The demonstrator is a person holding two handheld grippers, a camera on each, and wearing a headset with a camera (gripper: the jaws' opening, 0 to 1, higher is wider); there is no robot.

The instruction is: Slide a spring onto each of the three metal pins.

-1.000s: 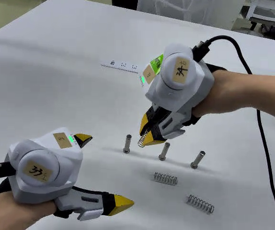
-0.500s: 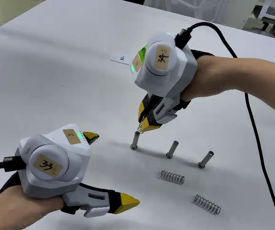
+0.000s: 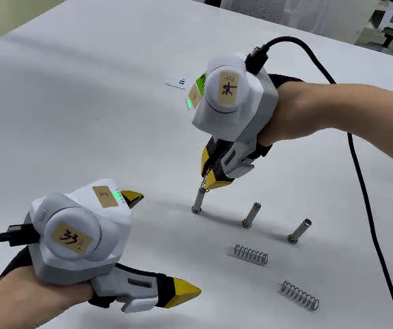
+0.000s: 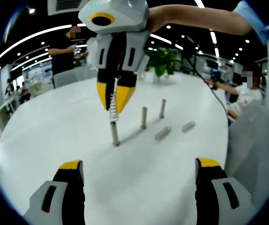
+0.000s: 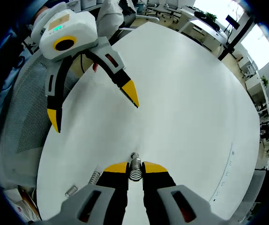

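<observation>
Spring [image 3: 204,185] is pinched upright between the pressed-together yellow tips of the right gripper [image 3: 212,179], hanging down from them. Its lower end sits right at the top of the leftmost pin [image 3: 198,201]. In the left gripper view the coil and pin look lined up and touching end to end, but I can't tell if the first turns are over the tip yet. Middle pin [image 3: 251,214] and right pin [image 3: 299,230] stand bare, in a row running right and slightly nearer. Two loose springs lie flat on the white table [image 3: 80,110] near the pins: one [image 3: 250,254] just in front of the middle pin, the other [image 3: 300,295] nearer and further right. The left gripper [image 3: 159,245] hovers near-left, well apart from the pins, with its jaws spread wide and nothing in them. A black cable [image 3: 361,185] trails off on the right, and a white strip [image 3: 177,83] lies at the far side. Step judged: first of three springs, at the threading point, none seated so far. Next move likely calls for keeping the spring's axis in line with the pin, lowering straight so the coil slips over it, then releasing the pinch so it drops. Any tilt could snag the coil on the pin's edge or knock the pin.
</observation>
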